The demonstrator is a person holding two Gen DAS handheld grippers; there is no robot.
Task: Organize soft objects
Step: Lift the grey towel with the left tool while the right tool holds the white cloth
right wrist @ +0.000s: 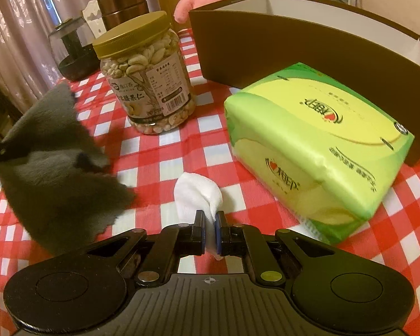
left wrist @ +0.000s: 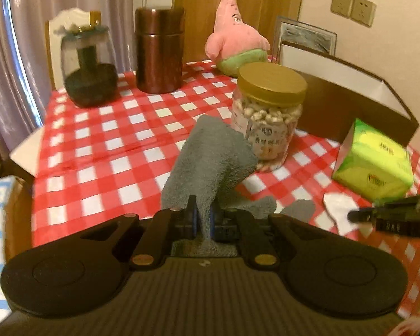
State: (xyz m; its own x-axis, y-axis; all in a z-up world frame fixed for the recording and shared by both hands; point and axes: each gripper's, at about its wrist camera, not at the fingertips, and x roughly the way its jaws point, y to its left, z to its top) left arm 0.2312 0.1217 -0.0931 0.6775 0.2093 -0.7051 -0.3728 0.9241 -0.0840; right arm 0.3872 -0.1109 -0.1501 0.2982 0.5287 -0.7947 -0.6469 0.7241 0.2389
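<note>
Cloth fills both claws at the red-and-white checked tablecloth. The left gripper is clenched on a fuzzy grey towel, whose nap bunches between the blue pads while the rest rises in a loose fold above the checks; from the right wrist view the same grey towel hangs clear of the table, left of the clear plastic nut jar with the gold screw lid. The right gripper is pinched tight on a small white crumpled cloth, which lies on the tablecloth in front of the jar, between the towel and the green and yellow soft tissue pack. That pack sits just right of the jar, close against the front wall of the open brown cardboard box with a white inside. Behind the jar, at the far edge, a pink starfish plush toy with green shorts sits upright. Left of the jar and farther back stand a brown metal canister and a dark glass jar with a lid.
</note>
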